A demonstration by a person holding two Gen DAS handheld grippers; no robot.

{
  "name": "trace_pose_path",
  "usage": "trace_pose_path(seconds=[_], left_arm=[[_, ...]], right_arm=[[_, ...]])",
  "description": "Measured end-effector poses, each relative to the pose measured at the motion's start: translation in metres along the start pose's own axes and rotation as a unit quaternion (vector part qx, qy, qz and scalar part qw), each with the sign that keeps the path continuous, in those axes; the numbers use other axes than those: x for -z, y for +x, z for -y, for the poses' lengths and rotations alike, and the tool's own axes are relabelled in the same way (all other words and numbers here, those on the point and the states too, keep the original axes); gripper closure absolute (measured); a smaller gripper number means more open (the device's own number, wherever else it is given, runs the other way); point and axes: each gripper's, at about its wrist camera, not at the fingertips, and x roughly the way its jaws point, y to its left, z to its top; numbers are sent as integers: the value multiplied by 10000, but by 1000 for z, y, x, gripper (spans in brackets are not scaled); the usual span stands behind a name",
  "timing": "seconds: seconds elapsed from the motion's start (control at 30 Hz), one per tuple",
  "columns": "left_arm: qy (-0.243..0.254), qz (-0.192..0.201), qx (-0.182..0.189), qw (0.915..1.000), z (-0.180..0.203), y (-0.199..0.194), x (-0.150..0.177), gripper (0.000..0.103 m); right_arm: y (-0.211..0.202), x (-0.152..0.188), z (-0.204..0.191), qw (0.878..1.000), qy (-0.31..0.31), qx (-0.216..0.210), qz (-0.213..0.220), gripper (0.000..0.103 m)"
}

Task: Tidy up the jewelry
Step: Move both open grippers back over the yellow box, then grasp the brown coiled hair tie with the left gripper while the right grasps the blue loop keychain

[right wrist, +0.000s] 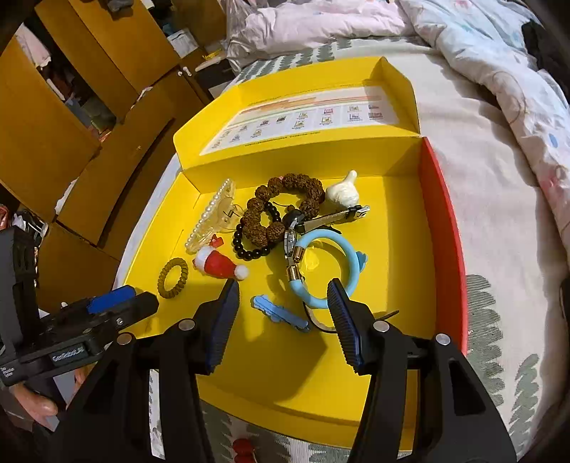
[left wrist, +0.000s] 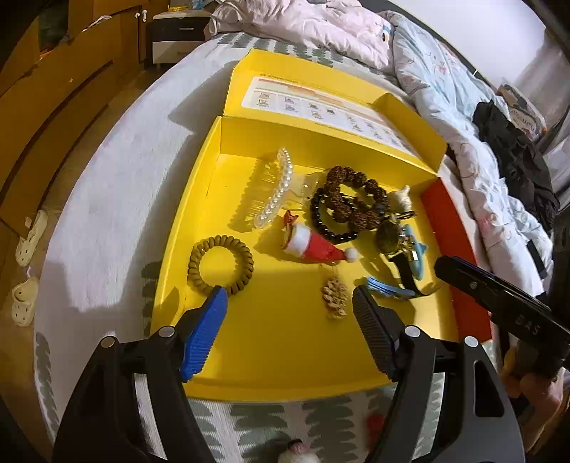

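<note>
An open yellow box (left wrist: 192, 220) lies on the bed with its lid folded back. Inside are a pearl hair claw (left wrist: 278, 185), a brown bead bracelet (left wrist: 356, 196), a black bead bracelet (left wrist: 331, 220), a Santa-hat clip (left wrist: 313, 245), an olive coil hair tie (left wrist: 221, 265), a beige woven charm (left wrist: 335, 295), a watch (right wrist: 292, 238) and a white bird figure (right wrist: 343, 192). My left gripper (left wrist: 288, 290) hovers open over the box floor, its blue fingertip at the coil tie's edge. My right gripper (right wrist: 282, 285) is open above a blue hair clip (right wrist: 279, 311), beside a light-blue bangle (right wrist: 327, 263).
The box has a red outer side (right wrist: 445, 228). Crumpled duvets (left wrist: 320, 25) and black clothing (left wrist: 513, 156) lie behind and to the right. A wooden wardrobe (right wrist: 53, 124) stands to the left, with white slippers (left wrist: 30, 238) on the floor. A small red object (right wrist: 242, 447) lies by the box's near edge.
</note>
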Motion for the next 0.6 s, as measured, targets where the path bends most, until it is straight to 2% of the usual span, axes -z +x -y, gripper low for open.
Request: trace_pose_path(seconds=[0.17, 0.47, 0.6], left_arm=[[126, -119, -106, 9998, -3, 15, -7, 31], [95, -345, 16, 9994, -6, 33, -15, 31], [130, -397, -53, 9991, -5, 41, -20, 31]], right_arm=[[10, -4, -6, 9999, -113, -1, -29, 48], [36, -9, -3, 9996, -89, 10, -259, 48], [40, -12, 2, 9995, -85, 14, -306, 52]])
